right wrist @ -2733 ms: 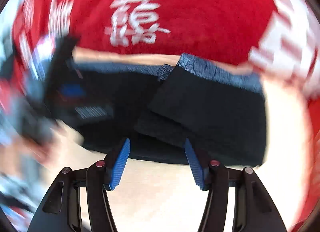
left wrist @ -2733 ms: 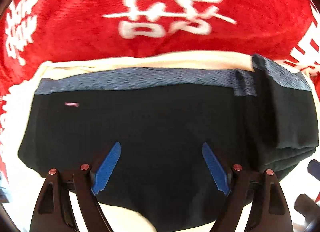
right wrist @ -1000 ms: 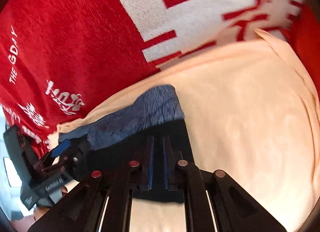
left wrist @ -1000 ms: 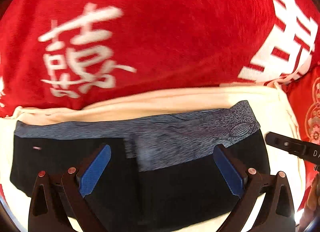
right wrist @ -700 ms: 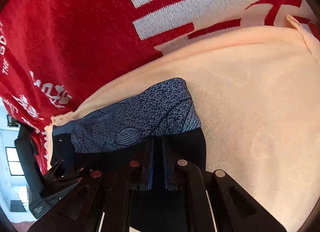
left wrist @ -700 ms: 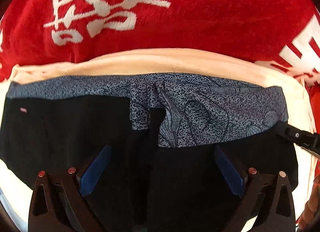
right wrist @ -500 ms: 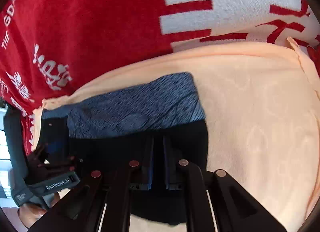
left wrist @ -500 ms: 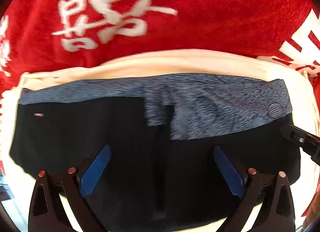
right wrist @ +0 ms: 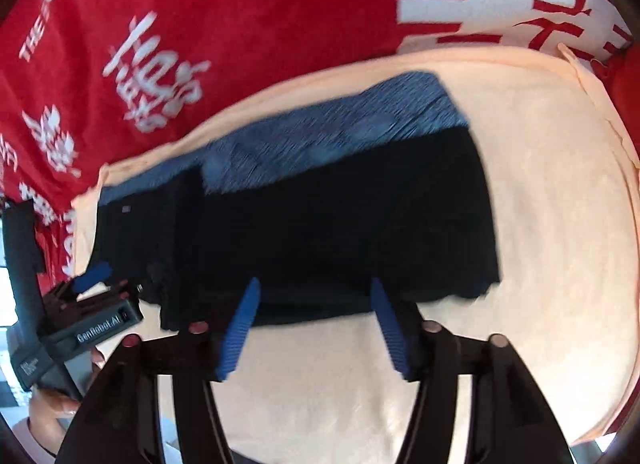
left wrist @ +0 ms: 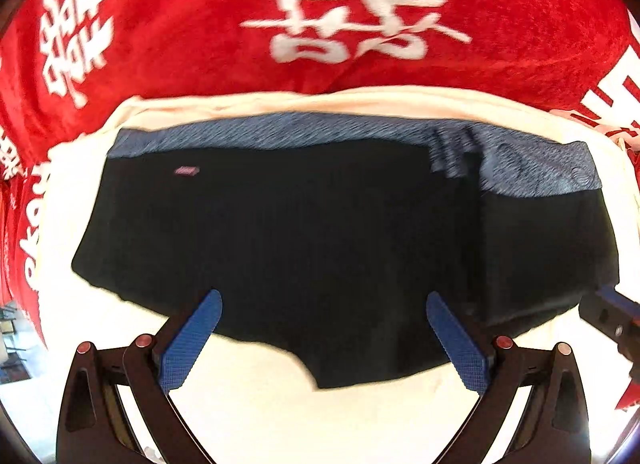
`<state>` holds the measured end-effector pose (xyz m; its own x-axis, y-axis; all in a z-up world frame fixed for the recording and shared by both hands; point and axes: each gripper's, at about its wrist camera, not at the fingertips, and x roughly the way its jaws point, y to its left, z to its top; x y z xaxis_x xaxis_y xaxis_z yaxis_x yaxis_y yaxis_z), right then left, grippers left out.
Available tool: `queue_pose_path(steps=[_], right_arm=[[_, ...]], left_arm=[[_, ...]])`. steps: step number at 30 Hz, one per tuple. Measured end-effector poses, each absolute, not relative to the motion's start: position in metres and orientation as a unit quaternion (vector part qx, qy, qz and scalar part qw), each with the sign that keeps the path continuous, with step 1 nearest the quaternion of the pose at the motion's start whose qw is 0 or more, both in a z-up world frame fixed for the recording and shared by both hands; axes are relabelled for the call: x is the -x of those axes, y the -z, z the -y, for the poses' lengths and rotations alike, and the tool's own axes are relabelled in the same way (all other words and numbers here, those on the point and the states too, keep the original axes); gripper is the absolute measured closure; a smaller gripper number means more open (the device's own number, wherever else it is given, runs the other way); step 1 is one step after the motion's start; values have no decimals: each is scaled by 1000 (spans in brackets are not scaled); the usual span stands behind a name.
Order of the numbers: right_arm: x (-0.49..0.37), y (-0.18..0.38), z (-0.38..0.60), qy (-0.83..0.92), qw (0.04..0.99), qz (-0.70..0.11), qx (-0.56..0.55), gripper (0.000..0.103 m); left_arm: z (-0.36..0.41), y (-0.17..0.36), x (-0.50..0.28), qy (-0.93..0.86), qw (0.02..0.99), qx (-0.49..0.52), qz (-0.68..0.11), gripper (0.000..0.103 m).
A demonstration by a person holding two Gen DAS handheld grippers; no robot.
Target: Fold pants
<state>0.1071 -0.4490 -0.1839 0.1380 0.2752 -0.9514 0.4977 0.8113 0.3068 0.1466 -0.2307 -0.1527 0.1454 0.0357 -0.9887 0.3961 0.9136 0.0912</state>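
Pants (left wrist: pixel 320 224) on cream cloth (left wrist: pixel 260 404) over red blanket (left wrist: pixel 180 44); left hand-held gripper (left wrist: pixel 324 340) released, right hand-held gripper (right wrist: pixel 316 328) opening, empty.

Matt black cloth pants (left wrist: pixel 320 232) with a speckled blue waistband (left wrist: pixel 304 130) lie on cream towelling (right wrist: pixel 560 224) over plush red blanket (left wrist: pixel 200 44).

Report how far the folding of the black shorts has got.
Done: one side of the black shorts with the blue patterned waistband is already folded over the middle; the flap lies flat on the cream cloth. In hand: nothing. The right gripper is opening, with nothing between its pads, and the left gripper is open, gripping nothing. Left: probably the other side and a final fold.
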Motion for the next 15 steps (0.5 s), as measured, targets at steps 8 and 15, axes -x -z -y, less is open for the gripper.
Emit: queue_pose_path(steps=[8, 15], right_arm=[[-106, 184, 399, 62, 678, -680, -274, 25], [-123, 189, 359, 46, 670, -701, -241, 25]], left_arm=[[180, 164, -146, 105, 736, -164, -649, 0], [145, 170, -154, 94, 733, -152, -657, 0]])
